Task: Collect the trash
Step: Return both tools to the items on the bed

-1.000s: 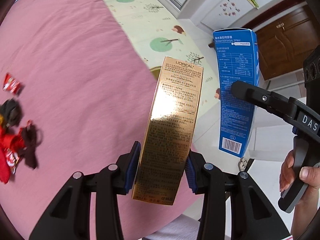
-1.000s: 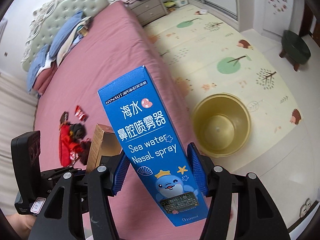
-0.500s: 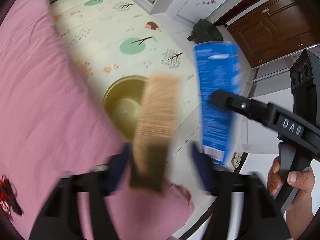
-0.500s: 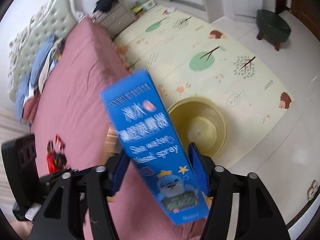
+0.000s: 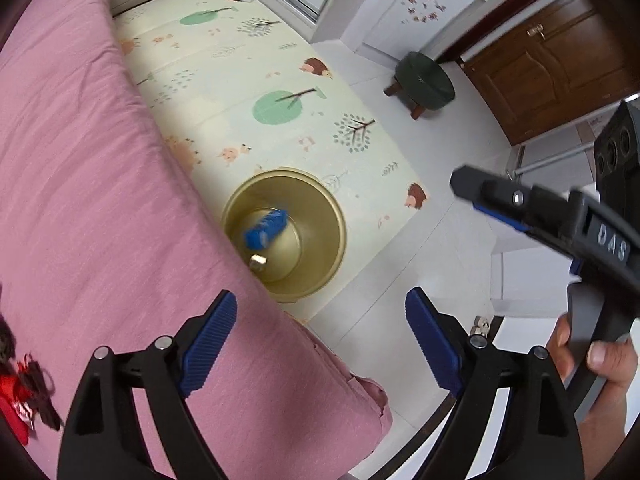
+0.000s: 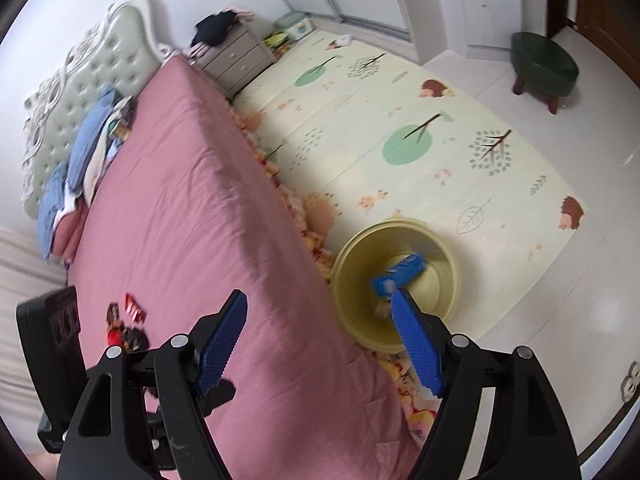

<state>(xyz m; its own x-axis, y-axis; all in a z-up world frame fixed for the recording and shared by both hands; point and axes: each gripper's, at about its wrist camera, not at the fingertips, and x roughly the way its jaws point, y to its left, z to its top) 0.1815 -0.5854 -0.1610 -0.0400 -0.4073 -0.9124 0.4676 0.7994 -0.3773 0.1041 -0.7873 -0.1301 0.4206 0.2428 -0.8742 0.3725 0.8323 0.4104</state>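
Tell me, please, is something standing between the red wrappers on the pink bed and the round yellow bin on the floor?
Nothing visible stands between them. The red wrappers lie on the open pink bed sheet, and the round yellow bin stands uncovered right beside the bed edge, with a blue box already inside.

Left wrist fisheye: rides its gripper above the foot corner of the pink-sheeted bed (image 5: 80,184), angled steeply down across the round yellow plastic bin (image 5: 320,216) toward the brown wooden door (image 5: 560,76). Right wrist fisheye: similar height, facing along the bed toward the tufted pale-green headboard (image 6: 92,92). Shared: bed edge, bin, cream patterned play mat (image 6: 400,120), dark green round stool (image 6: 544,64).
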